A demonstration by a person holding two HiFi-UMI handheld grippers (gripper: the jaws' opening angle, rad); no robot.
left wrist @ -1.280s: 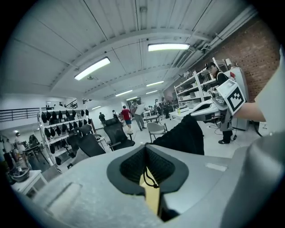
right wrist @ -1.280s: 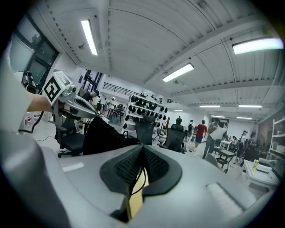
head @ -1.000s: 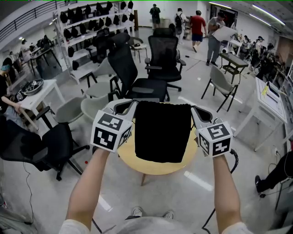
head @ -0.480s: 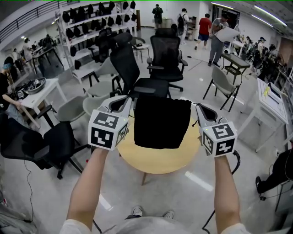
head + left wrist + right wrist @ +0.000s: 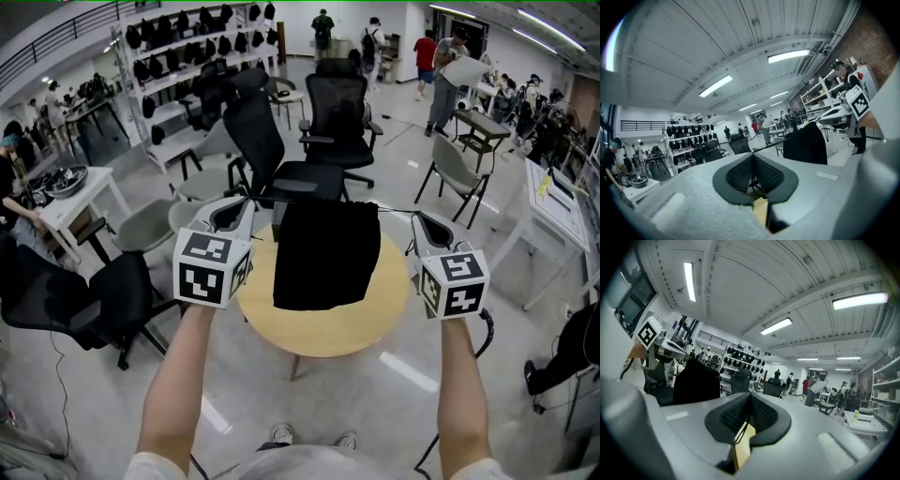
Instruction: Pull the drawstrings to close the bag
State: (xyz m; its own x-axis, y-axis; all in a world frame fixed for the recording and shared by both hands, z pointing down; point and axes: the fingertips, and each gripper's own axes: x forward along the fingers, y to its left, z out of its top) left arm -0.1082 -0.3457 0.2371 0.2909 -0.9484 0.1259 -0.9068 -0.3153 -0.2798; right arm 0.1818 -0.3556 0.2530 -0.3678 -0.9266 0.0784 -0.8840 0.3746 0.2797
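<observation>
A black drawstring bag [image 5: 326,253] hangs in the air between my two grippers, above a round wooden table [image 5: 323,330]. Its top edge looks gathered and narrower than its body. My left gripper [image 5: 236,211] is left of the bag's top, shut on a thin black drawstring [image 5: 754,183] that runs out between its pads. On the other side my right gripper [image 5: 427,227] is shut on the other drawstring [image 5: 739,433]. A taut string [image 5: 395,211] spans from the bag's top to the right gripper. The bag also shows in the left gripper view [image 5: 806,145] and the right gripper view [image 5: 696,383].
Black office chairs [image 5: 333,122] and grey chairs [image 5: 455,169] ring the table. A shelf rack of dark items [image 5: 178,56] stands at the back left, and white tables [image 5: 75,192] sit at the left. People stand at the far back [image 5: 436,66].
Both grippers have moved apart, left one leftward and right one rightward. The bag's top has drawn narrower and the bag has risen a little.
</observation>
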